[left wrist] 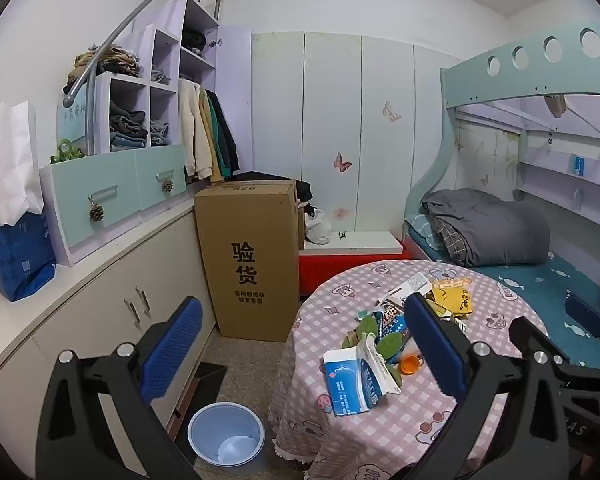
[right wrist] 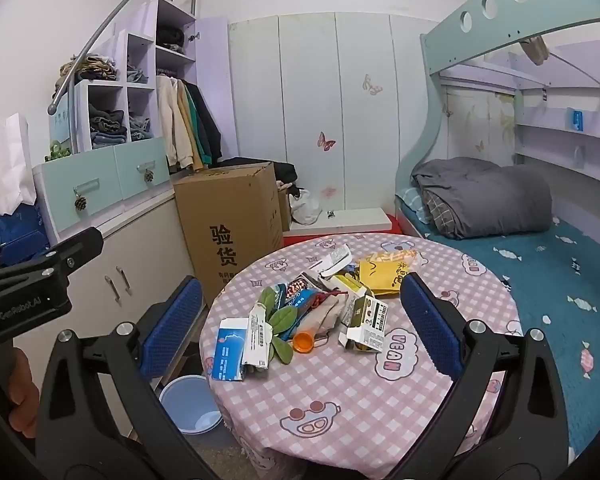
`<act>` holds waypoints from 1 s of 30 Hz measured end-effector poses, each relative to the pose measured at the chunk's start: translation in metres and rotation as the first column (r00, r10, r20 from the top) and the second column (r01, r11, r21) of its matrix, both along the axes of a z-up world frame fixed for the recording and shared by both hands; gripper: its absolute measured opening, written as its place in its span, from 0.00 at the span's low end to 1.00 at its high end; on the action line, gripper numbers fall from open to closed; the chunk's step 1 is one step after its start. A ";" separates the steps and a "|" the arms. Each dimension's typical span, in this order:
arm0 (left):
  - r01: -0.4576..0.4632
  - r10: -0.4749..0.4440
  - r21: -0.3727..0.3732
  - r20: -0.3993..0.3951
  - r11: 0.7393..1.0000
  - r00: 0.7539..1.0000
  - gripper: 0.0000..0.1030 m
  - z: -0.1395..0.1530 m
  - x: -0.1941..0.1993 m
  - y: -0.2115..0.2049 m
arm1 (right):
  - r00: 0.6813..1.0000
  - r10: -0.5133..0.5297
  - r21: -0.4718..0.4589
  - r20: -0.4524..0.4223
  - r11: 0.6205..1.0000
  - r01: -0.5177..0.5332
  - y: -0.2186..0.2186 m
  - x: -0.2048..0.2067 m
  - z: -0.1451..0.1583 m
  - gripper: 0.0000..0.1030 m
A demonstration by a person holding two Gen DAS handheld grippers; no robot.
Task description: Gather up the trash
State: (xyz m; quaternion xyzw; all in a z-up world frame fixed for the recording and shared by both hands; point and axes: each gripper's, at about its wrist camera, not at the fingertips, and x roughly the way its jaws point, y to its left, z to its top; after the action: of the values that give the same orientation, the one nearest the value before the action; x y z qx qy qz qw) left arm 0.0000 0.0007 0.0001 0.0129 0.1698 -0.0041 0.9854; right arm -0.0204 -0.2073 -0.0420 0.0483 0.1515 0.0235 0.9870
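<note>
A pile of trash lies on the round table [right wrist: 340, 408] with the pink checked cloth. It holds a blue-white carton [right wrist: 230, 350], a green-white carton [right wrist: 366, 320], a yellow packet [right wrist: 382, 272], an orange cap [right wrist: 304, 340], green leaves [right wrist: 280, 320] and wrappers. My right gripper [right wrist: 300, 320] hangs open in front of the pile and grips nothing. My left gripper [left wrist: 304, 344] is open too, left of the table, with the blue-white carton [left wrist: 352, 376] ahead of it. A light blue bin [left wrist: 226, 432] stands on the floor by the table's left side.
A tall cardboard box [left wrist: 252, 260] stands behind the bin, with white cabinets [left wrist: 112, 320] along the left wall. The bunk bed [right wrist: 540, 264] with a grey quilt runs along the right of the table. A hand [right wrist: 20, 392] holds the left tool's grip.
</note>
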 end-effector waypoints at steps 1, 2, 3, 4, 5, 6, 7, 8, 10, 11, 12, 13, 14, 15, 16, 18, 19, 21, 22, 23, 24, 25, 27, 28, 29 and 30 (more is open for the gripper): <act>-0.002 0.002 -0.003 0.001 1.000 1.000 0.96 0.000 0.000 0.000 | 1.000 0.000 -0.003 -0.011 1.000 0.000 0.000 0.001 0.000 0.94; 0.006 -0.006 0.001 -0.008 1.000 1.000 0.96 0.000 0.001 0.001 | 1.000 0.000 -0.003 -0.010 1.000 0.000 0.000 0.001 -0.001 0.94; 0.006 -0.006 -0.001 -0.006 1.000 1.000 0.96 0.000 0.000 0.001 | 1.000 0.001 -0.004 -0.010 1.000 -0.001 0.000 0.001 -0.001 0.94; 0.006 -0.006 0.001 -0.006 1.000 1.000 0.96 -0.002 0.003 0.002 | 1.000 0.000 -0.003 -0.009 1.000 0.000 0.000 0.001 -0.001 0.94; 0.008 -0.008 0.002 -0.006 1.000 1.000 0.96 -0.002 0.004 0.003 | 1.000 -0.001 -0.001 -0.008 1.000 0.001 0.000 0.001 -0.001 0.94; 0.009 -0.009 0.003 -0.007 1.000 1.000 0.96 -0.003 0.004 0.003 | 1.000 -0.001 0.000 -0.008 1.000 0.001 -0.001 0.001 -0.001 0.94; 0.011 -0.011 0.003 -0.006 1.000 1.000 0.96 -0.004 0.004 0.004 | 1.000 -0.001 0.000 -0.009 1.000 0.001 -0.001 0.002 -0.002 0.94; 0.008 -0.008 0.005 -0.007 1.000 1.000 0.96 -0.008 0.006 -0.002 | 1.000 0.000 0.000 -0.010 1.000 0.000 0.000 0.002 -0.002 0.94; 0.011 -0.011 0.007 -0.006 1.000 1.000 0.96 -0.010 0.007 -0.002 | 1.000 0.004 -0.002 -0.014 1.000 -0.004 -0.002 0.003 -0.005 0.94; 0.011 -0.010 0.008 -0.005 1.000 1.000 0.96 -0.011 0.008 -0.002 | 1.000 0.005 -0.002 -0.015 1.000 -0.005 -0.002 0.002 -0.005 0.94; 0.011 -0.011 0.008 -0.005 1.000 1.000 0.96 -0.012 0.008 -0.002 | 1.000 0.006 -0.002 -0.016 1.000 -0.006 -0.002 0.002 -0.005 0.94; 0.010 -0.010 0.008 -0.004 1.000 1.000 0.96 -0.013 0.009 -0.001 | 1.000 0.007 -0.003 -0.017 1.000 -0.007 -0.002 0.002 -0.005 0.94; 0.008 -0.008 0.015 -0.002 1.000 1.000 0.96 -0.008 0.007 -0.004 | 1.000 0.008 -0.004 -0.017 1.000 -0.008 -0.001 0.002 -0.005 0.94; 0.007 -0.007 0.014 0.000 1.000 1.000 0.96 -0.007 0.006 -0.004 | 1.000 0.009 -0.003 -0.017 1.000 -0.009 0.002 0.005 -0.006 0.94; 0.006 -0.006 0.012 0.001 1.000 1.000 0.96 -0.008 0.006 -0.004 | 1.000 0.009 -0.003 -0.017 1.000 -0.009 0.002 0.005 -0.006 0.94; 0.004 -0.004 0.008 0.001 1.000 1.000 0.96 -0.007 0.006 -0.003 | 1.000 0.011 -0.002 -0.019 1.000 -0.011 0.002 0.005 -0.006 0.94; 0.003 -0.003 0.007 0.001 1.000 1.000 0.96 -0.007 0.006 -0.003 | 1.000 0.012 0.000 -0.019 1.000 -0.012 0.003 0.005 -0.007 0.94; 0.003 -0.003 0.004 0.000 1.000 1.000 0.96 -0.006 0.006 -0.001 | 1.000 0.013 0.000 -0.024 1.000 -0.013 0.004 0.007 -0.011 0.94; 0.002 -0.002 0.003 -0.001 1.000 1.000 0.96 -0.006 0.006 -0.001 | 1.000 0.014 -0.002 -0.026 1.000 -0.014 0.005 0.008 -0.011 0.94; 0.002 -0.002 0.001 -0.002 1.000 1.000 0.96 -0.006 0.006 -0.001 | 0.999 0.016 -0.004 -0.029 1.000 -0.016 0.006 0.009 -0.011 0.94; 0.002 -0.002 0.000 -0.003 1.000 1.000 0.96 -0.006 0.006 -0.001 | 0.999 0.017 -0.004 -0.029 1.000 -0.017 0.006 0.009 -0.011 0.94; 0.002 -0.002 -0.001 -0.003 1.000 1.000 0.96 -0.006 0.006 -0.001 | 0.999 0.019 -0.003 -0.030 1.000 -0.019 0.006 0.009 -0.011 0.94; -0.001 0.001 0.001 0.000 1.000 1.000 0.96 -0.005 0.005 0.001 | 0.999 0.019 -0.002 -0.030 1.000 -0.019 0.006 0.009 -0.012 0.94; -0.001 0.001 0.001 0.001 1.000 1.000 0.96 -0.005 0.005 0.001 | 0.999 0.019 -0.001 -0.030 1.000 -0.019 0.005 0.009 -0.012 0.94; 0.000 0.000 0.000 0.000 1.000 1.000 0.96 -0.006 0.005 0.002 | 0.999 0.019 -0.001 -0.030 1.000 -0.019 0.006 0.009 -0.012 0.94; 0.000 0.000 0.001 0.000 1.000 1.000 0.96 -0.006 0.005 0.002 | 0.999 0.020 -0.001 -0.031 1.000 -0.020 0.006 0.009 -0.012 0.94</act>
State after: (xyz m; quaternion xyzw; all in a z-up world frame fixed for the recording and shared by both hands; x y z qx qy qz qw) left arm 0.0050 0.0027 -0.0063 0.0133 0.1697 -0.0040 0.9854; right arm -0.0114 -0.2012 -0.0535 0.0465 0.1671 0.0325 0.9843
